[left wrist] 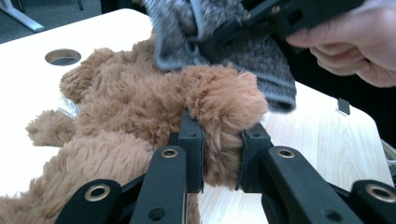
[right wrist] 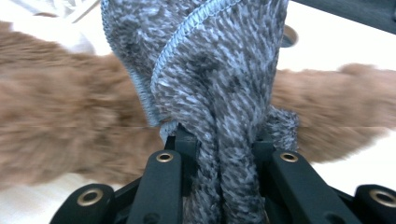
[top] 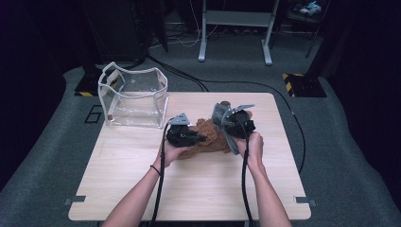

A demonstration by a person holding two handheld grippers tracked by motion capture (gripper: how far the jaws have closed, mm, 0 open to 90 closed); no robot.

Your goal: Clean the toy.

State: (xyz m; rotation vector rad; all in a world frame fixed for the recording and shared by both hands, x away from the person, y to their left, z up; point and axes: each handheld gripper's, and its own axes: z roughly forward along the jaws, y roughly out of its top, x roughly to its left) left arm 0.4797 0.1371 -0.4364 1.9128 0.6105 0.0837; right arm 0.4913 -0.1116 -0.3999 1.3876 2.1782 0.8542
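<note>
At frame centre, the plush (left wrist: 140,116) is being pinched by the left gripper (left wrist: 219,154) and the cloth (right wrist: 210,93) by the right gripper (right wrist: 219,154); next, probably, lifting the cloth clear is called for.

My left gripper (top: 201,138) is clamped on a lobe of the brown plush (left wrist: 140,107), palm under its body, forearm angled in. My right gripper (top: 226,124) pinches bunched grey knit cloth (right wrist: 210,84) just above the plush, wrist raised.
</note>
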